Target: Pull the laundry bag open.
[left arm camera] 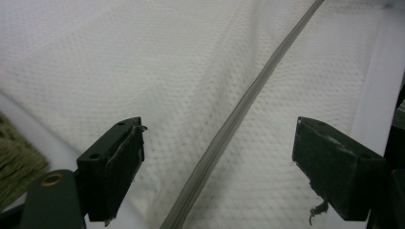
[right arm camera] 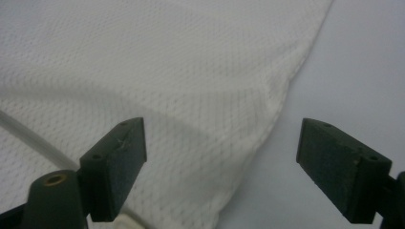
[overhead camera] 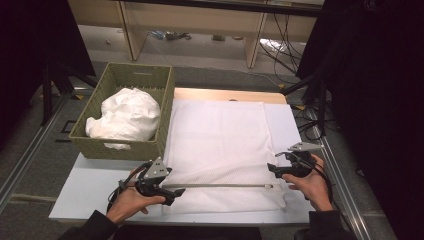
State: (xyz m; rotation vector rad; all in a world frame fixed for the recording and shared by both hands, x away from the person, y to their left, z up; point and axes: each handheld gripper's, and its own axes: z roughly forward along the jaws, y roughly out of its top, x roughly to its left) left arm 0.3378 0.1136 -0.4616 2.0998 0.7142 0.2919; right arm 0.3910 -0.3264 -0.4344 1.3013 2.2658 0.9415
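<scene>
Basket (overhead camera: 125, 145) wall hides the white bundle's (overhead camera: 127, 115) lower part

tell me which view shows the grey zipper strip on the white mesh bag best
The high view: the whole zipper strip runs across the near edge of the mesh bag, end to end. The left gripper view shows a close diagonal stretch. The right gripper view catches a short piece at its lower left.

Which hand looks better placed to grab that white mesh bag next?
Probably the left. The left gripper, jaws open, sits right at the near edge of the mesh bag, over its grey zipper. The right gripper, also open, hovers by the bag's corner, partly over the bare table.
</scene>
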